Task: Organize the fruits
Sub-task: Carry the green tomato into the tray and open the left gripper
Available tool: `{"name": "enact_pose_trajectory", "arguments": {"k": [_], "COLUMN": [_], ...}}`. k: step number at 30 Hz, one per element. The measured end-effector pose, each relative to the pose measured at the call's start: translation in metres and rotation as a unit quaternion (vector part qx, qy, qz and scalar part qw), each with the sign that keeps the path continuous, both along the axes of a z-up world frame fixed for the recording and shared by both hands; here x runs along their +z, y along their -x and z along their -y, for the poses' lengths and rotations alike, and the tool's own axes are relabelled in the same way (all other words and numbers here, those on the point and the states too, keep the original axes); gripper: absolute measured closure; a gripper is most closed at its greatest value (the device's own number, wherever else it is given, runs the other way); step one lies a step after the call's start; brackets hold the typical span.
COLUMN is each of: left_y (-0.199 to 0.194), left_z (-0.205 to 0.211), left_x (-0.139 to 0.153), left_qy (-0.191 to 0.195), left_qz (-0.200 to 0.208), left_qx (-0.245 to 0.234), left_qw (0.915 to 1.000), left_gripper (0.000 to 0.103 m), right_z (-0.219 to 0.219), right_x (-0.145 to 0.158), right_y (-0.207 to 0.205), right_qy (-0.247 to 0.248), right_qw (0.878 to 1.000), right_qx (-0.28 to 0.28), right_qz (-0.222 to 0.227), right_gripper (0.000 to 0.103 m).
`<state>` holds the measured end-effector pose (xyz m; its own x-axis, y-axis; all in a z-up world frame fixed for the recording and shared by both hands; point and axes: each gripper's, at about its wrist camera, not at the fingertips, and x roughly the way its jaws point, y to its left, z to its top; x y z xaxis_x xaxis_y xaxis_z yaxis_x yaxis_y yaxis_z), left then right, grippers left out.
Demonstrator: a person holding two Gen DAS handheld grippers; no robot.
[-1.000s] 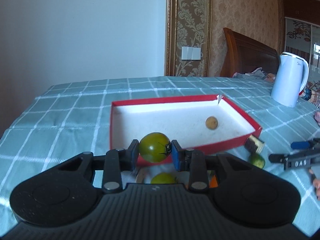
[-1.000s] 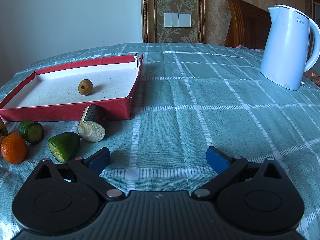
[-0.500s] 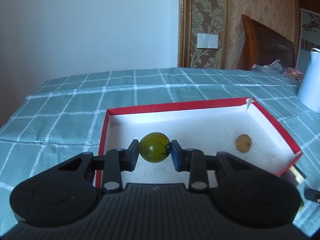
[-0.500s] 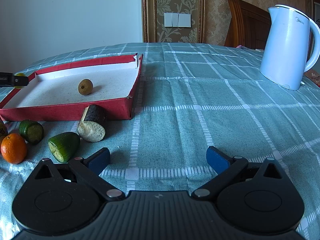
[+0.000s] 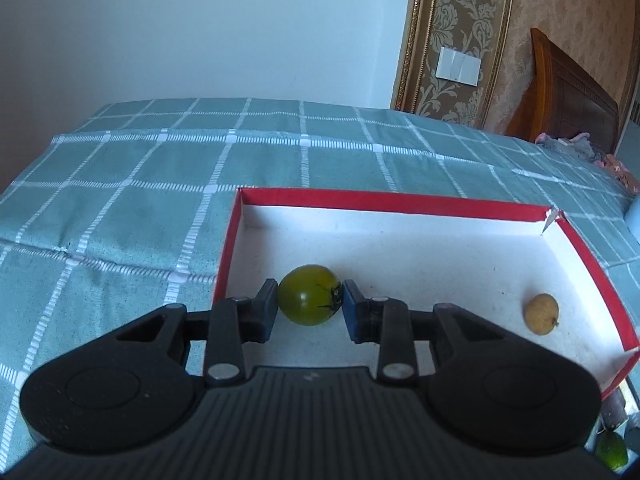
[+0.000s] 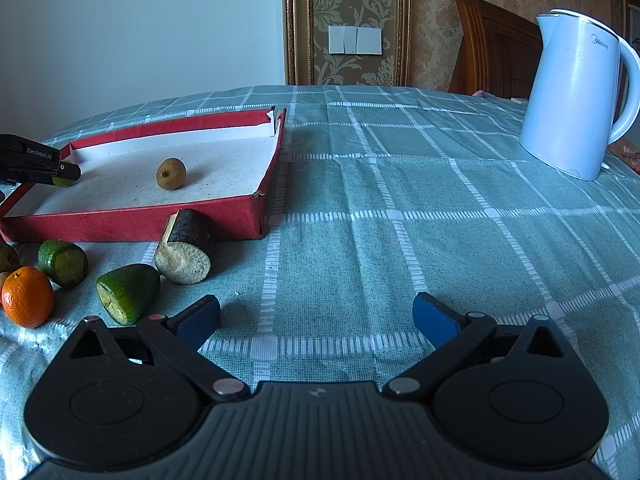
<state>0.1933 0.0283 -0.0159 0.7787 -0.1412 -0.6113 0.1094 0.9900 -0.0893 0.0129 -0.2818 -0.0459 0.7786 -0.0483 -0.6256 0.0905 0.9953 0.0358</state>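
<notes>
Green tomato (image 5: 309,295) clamped in left tongs (image 5: 309,308), over near-left corner of red tray (image 5: 400,199).

Tomato sits just inside the tray's left wall; white floor beyond it bare up to the far wall, with one small brown fruit (image 5: 541,313) well apart near the right wall. Right tongs (image 6: 316,318) spread wide with nothing between, over bare checked counter (image 6: 400,248). Cut green pieces (image 6: 129,293) and orange (image 6: 27,297) lie outside the tray's front edge; kettle (image 6: 576,104) far right.

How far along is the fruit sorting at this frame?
Done: one small brown fruit lies in the red tray. In hand: the left claw grips a green tomato over the tray floor. Left: the orange and several cut green and dark pieces lie outside; right claw open, idle.
</notes>
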Motion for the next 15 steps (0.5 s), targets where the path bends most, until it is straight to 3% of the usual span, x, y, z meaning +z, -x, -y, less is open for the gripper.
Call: {"name": "enact_pose_trajectory", "arguments": {"k": [11, 13, 15], "left_y": [0.001, 0.0016, 0.0035], "left_z": [0.002, 0.0021, 0.003], "left_x": [-0.0005, -0.0003, 0.0003], "left_qy": [-0.012, -0.011, -0.009], "left_qz": [0.001, 0.001, 0.004], "left_qx": [0.001, -0.001, -0.008], "left_qw": [0.9999, 0.9999, 0.9999], "left_gripper": [0.071, 0.068, 0.057], "right_z": [-0.002, -0.0018, -0.0014], "right_x": [-0.0006, -0.0007, -0.0007], "right_y": [-0.0006, -0.0005, -0.0005], "right_qy": [0.0, 0.0, 0.0], "right_qw": [1.0, 1.0, 1.0], "right_qx": [-0.002, -0.002, -0.002], "right_qz": [0.0, 0.0, 0.0], "right_gripper": [0.0, 0.0, 0.0]}}
